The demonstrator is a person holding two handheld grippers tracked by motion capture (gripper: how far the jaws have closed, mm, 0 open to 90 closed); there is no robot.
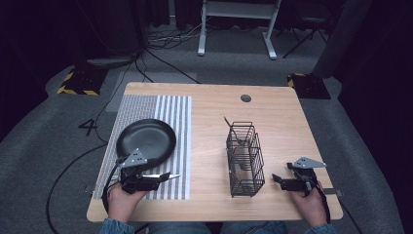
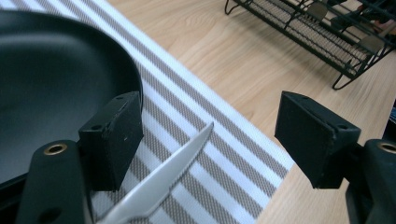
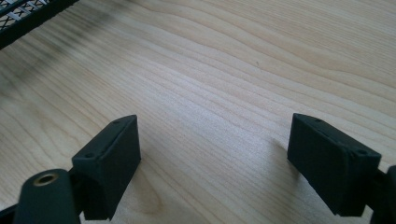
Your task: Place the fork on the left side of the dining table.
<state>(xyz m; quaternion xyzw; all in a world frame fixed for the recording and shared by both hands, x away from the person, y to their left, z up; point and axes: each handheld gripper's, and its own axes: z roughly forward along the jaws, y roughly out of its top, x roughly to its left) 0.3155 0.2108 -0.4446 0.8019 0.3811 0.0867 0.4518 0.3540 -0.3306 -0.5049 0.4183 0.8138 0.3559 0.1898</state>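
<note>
A silver knife lies on the striped placemat, its serrated blade pointing away from me. My left gripper is open around it, and the blade rests close to the left jaw without being pinched. From above, the knife sticks out to the right of the left gripper, just below the black plate. That plate's rim curves past the left jaw. My right gripper is open over bare wood, holding nothing. It sits at the table's front right, beside the wire basket.
The black wire basket stands mid-table with a thin handle poking up at its far end. The placemat covers the left side of the wooden table. A round cable hole lies near the far edge.
</note>
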